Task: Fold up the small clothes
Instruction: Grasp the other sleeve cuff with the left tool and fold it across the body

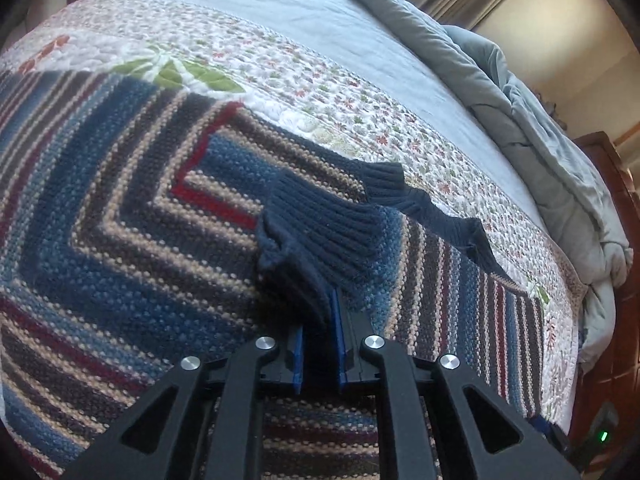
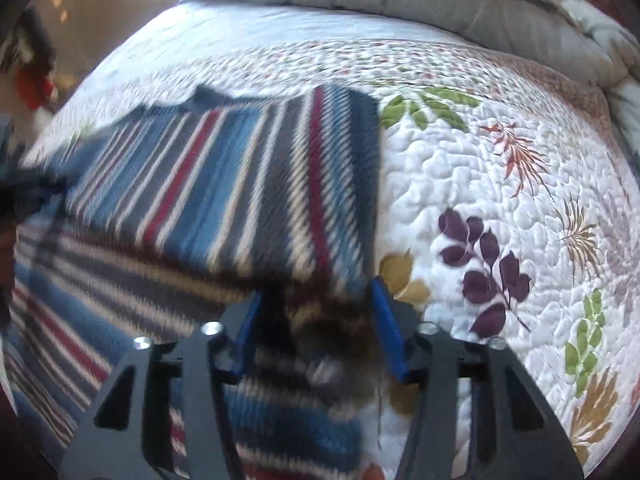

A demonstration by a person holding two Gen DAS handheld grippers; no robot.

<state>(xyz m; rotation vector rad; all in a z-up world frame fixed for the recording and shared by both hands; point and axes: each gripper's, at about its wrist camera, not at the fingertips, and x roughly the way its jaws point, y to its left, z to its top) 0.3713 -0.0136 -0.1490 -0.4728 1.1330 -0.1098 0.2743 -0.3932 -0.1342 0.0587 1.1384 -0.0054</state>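
Your left gripper [image 1: 320,312] has its blue fingers [image 1: 340,344] nearly closed on the navy ribbed cuff [image 1: 316,232] of the striped sweater [image 1: 120,208]. The cuff bunches up between them, and the sleeve it belongs to is laid across the sweater's body. A second navy ribbed edge [image 1: 428,208] runs along the sweater's far border, lying on the quilt [image 1: 360,100].

Your right gripper [image 2: 316,300] has its fingers [image 2: 386,320] spread fairly wide, with a folded edge of the sweater [image 2: 240,168] between them. The view is blurred there, so you cannot tell whether the pads actually press the knit. The upper layer of the sweater is lifted and doubled over the lower layer, its stripes running at a different angle from those beneath.

The sweater lies on the floral quilt [image 2: 500,200] covering the bed, toward the left of the right wrist view, with the leaf-patterned part of the quilt bare to its right. A grey duvet [image 2: 460,4] is heaped along the far side of the bed.
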